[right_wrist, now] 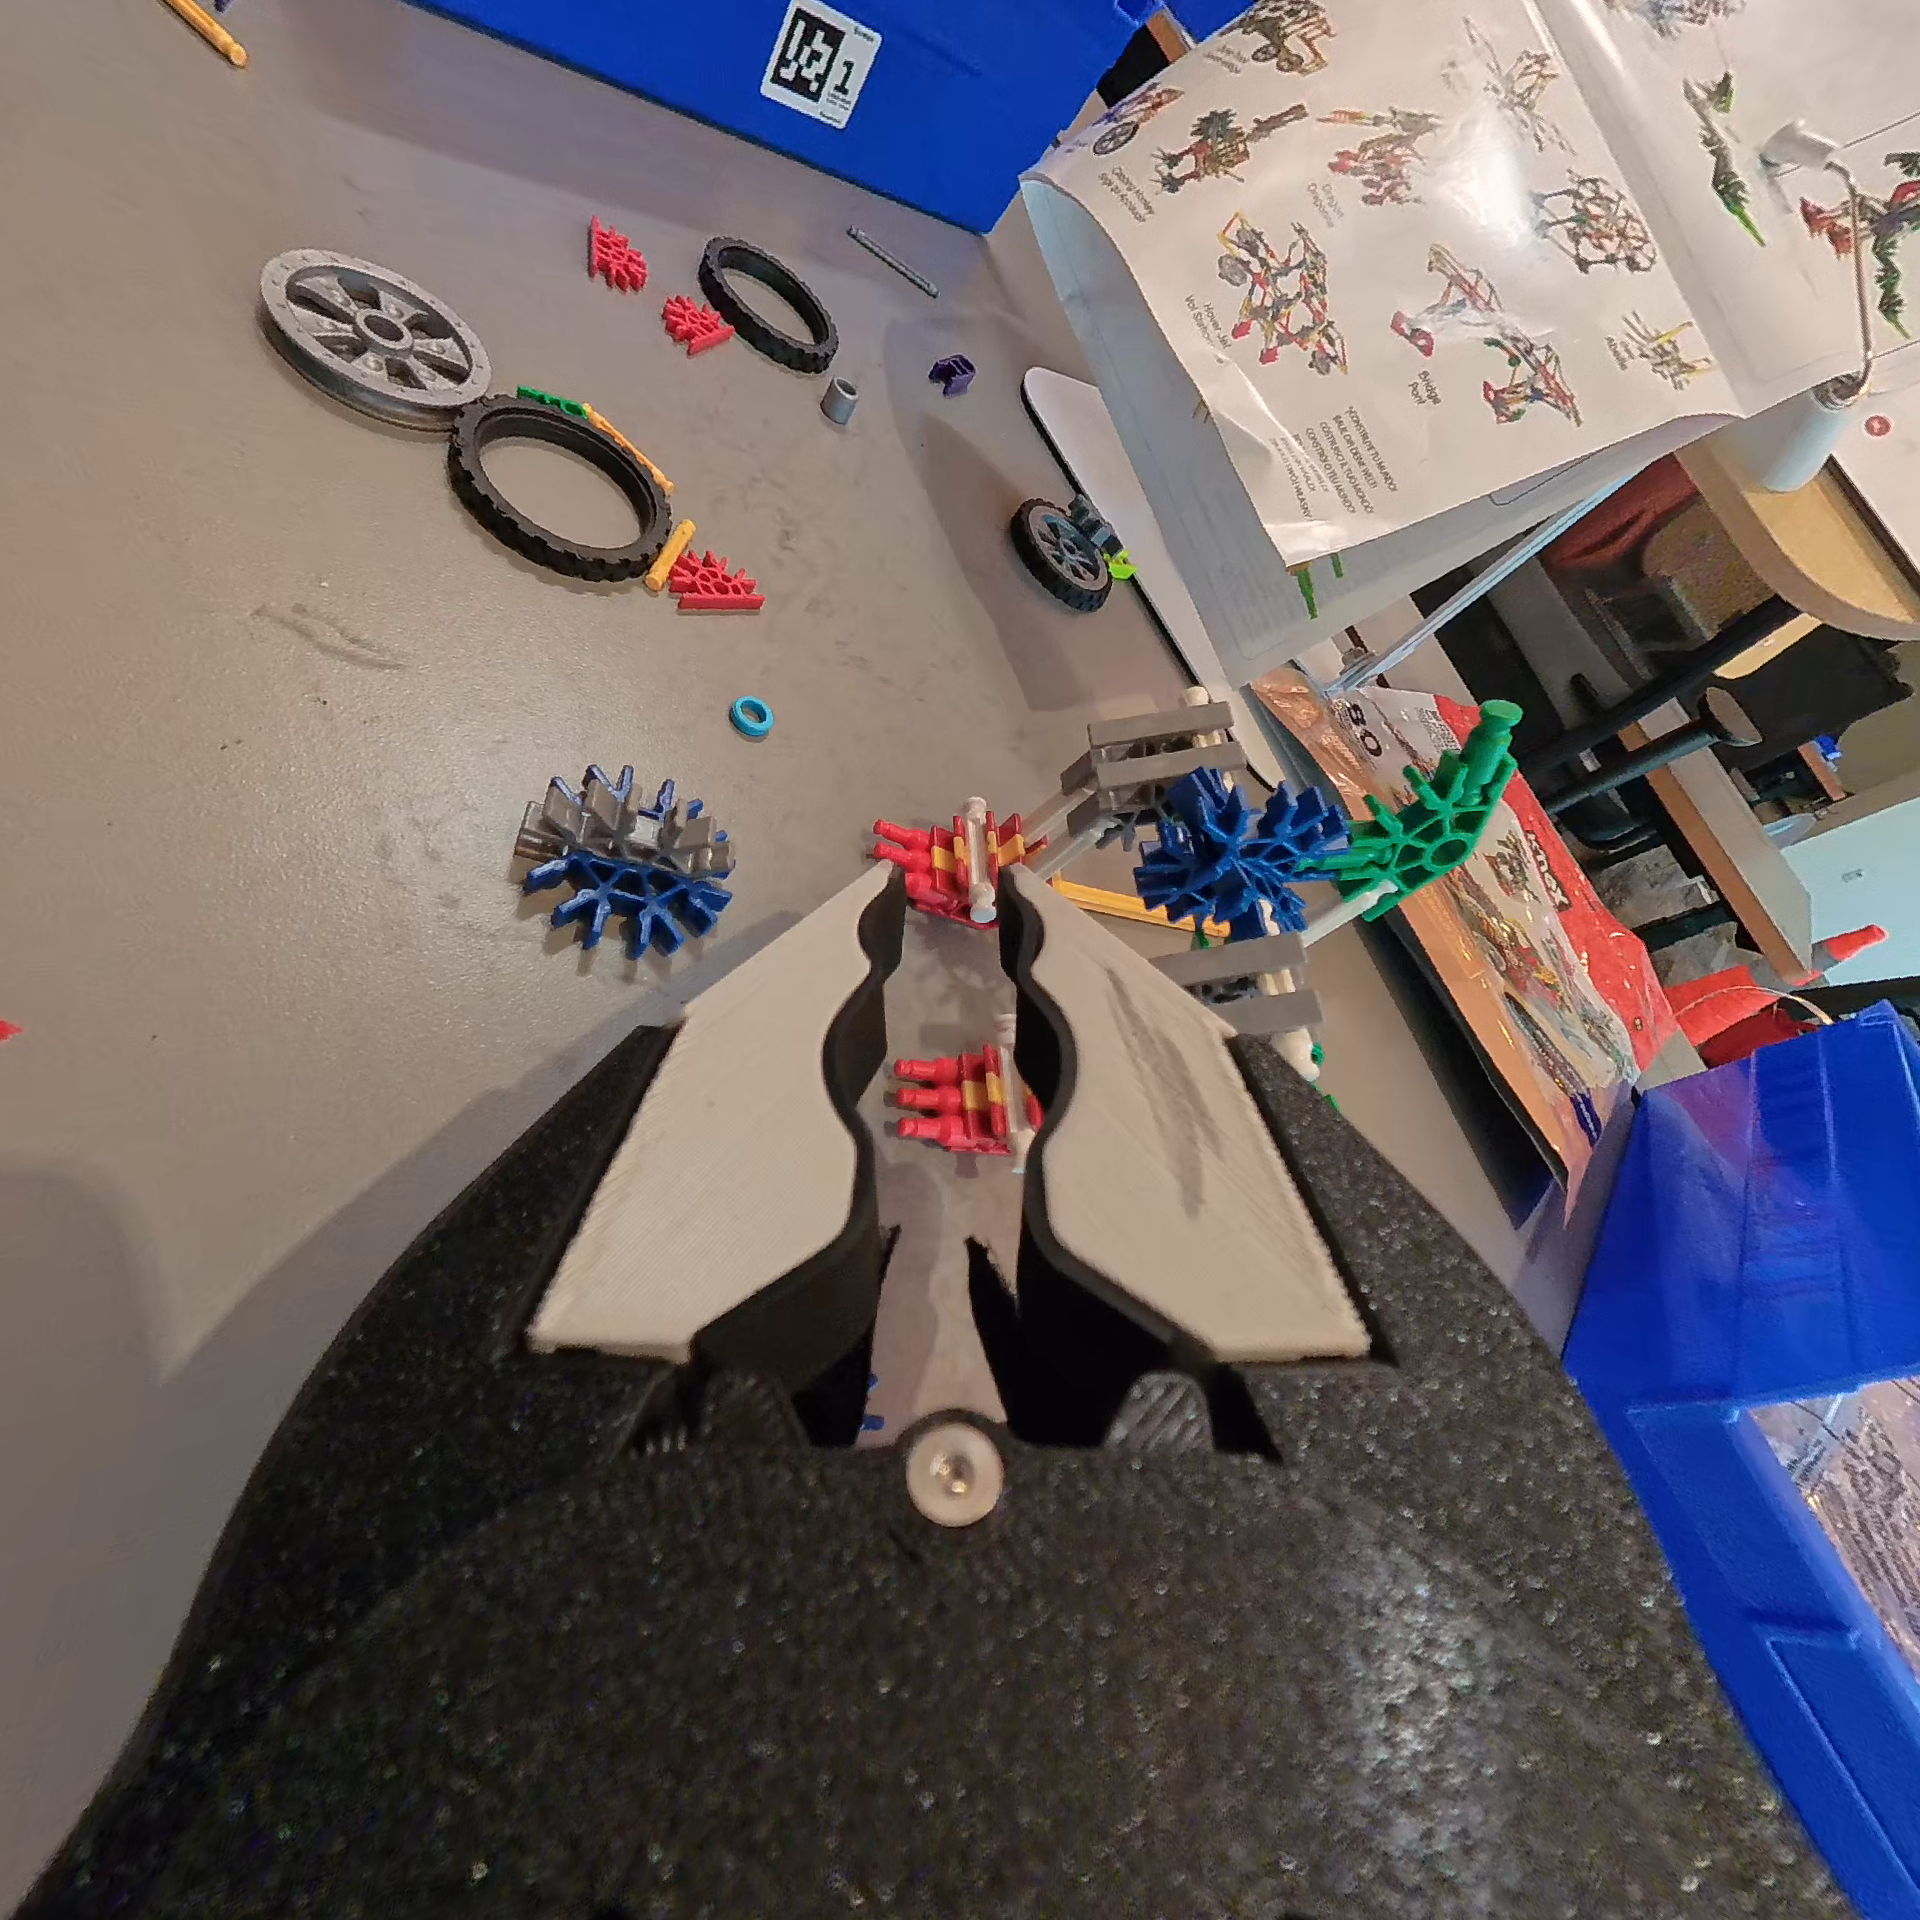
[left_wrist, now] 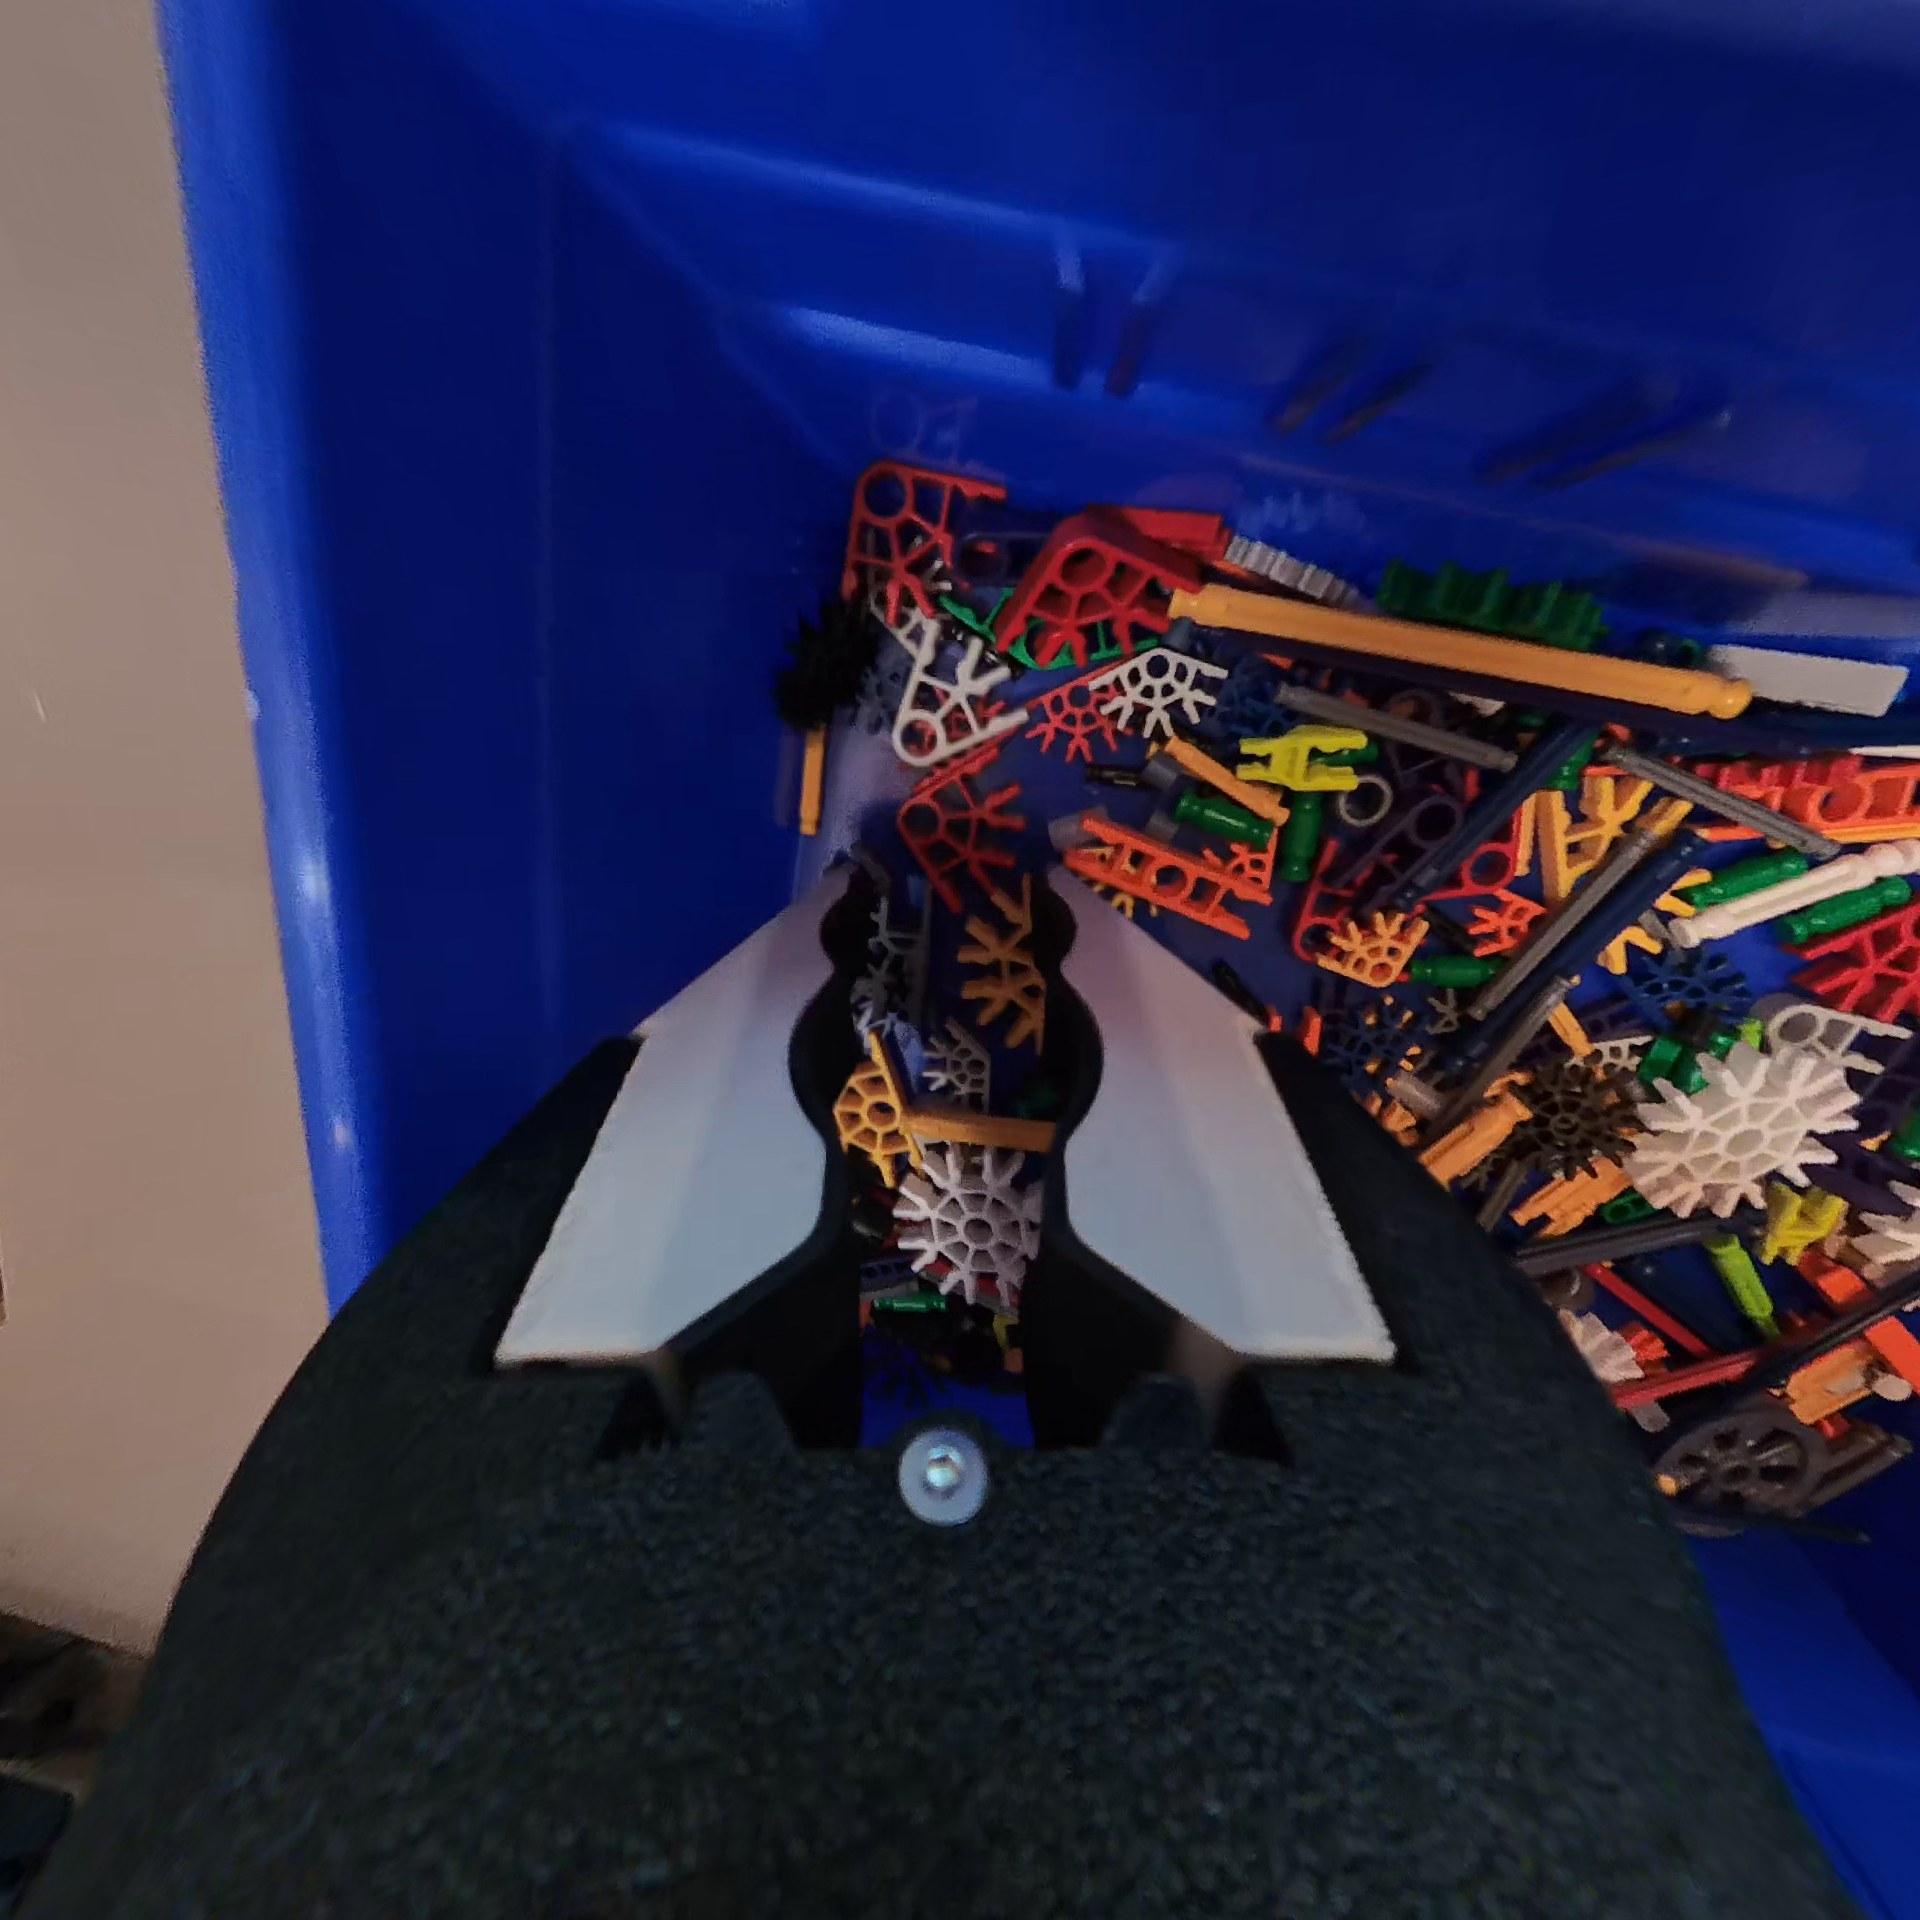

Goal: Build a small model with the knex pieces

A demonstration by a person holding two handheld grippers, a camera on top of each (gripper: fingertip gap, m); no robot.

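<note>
My left gripper [left_wrist: 961, 883] is open and empty, its tips just above a pile of small plastic building-toy pieces [left_wrist: 1403, 935] inside a blue bin [left_wrist: 623, 520]. Between its fingers I see a white snowflake connector [left_wrist: 971, 1226] and a yellow connector [left_wrist: 1003, 966] lying in the pile. My right gripper [right_wrist: 951, 883] is closed at the tips on a red connector stack with a white rod [right_wrist: 971, 857]. That stack is part of a small model with grey, blue [right_wrist: 1226, 857] and green connectors [right_wrist: 1429, 831]. A second red stack [right_wrist: 951, 1101] shows between the fingers.
On the grey table lie a grey wheel hub [right_wrist: 374, 338], two black tyres [right_wrist: 561, 488], loose red connectors [right_wrist: 717, 582], a blue-and-grey connector pair [right_wrist: 629, 862], a blue ring [right_wrist: 750, 715] and a small wheel [right_wrist: 1065, 556]. An instruction sheet [right_wrist: 1403, 260] stands right; blue bins sit far [right_wrist: 935, 125] and right [right_wrist: 1766, 1247]. About 45 cm separates my left fingertips from my right. From my right tips it is roughly 15 cm to the grey wheel hub [right_wrist: 374, 338]; from my left, 35 cm.
</note>
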